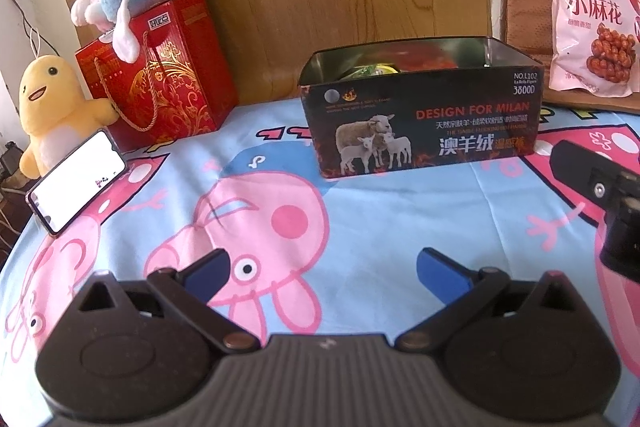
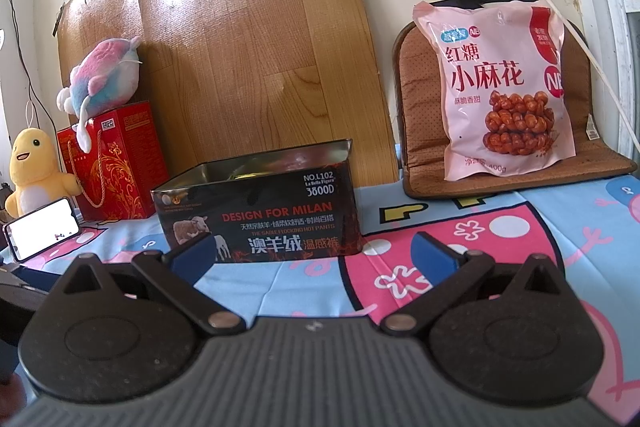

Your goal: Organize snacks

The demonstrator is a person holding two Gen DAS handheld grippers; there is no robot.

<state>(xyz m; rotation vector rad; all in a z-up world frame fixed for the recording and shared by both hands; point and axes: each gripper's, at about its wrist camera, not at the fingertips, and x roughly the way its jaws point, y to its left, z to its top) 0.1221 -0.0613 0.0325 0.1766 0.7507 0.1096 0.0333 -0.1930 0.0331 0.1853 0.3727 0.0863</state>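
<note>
Beyond right gripper [image 2: 316, 251] — jaws apart — tin [image 2: 260, 203]; snack bag [image 2: 500, 91] further right.

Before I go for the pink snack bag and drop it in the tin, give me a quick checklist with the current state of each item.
1. Left hand-held gripper open and empty: ok.
2. Right hand-held gripper open and empty: ok.
3. Black tin has no lid on and stands upright on the cartoon cloth: ok.
4. Room left in the tin: cannot tell; the left wrist view shows some wrappers already inside, but not the depth.
5. Pink snack bag reachable: ok; it leans upright on the brown cushion with nothing in front of it.
6. Bag fits the tin: cannot tell; it looks large next to the opening.
</note>
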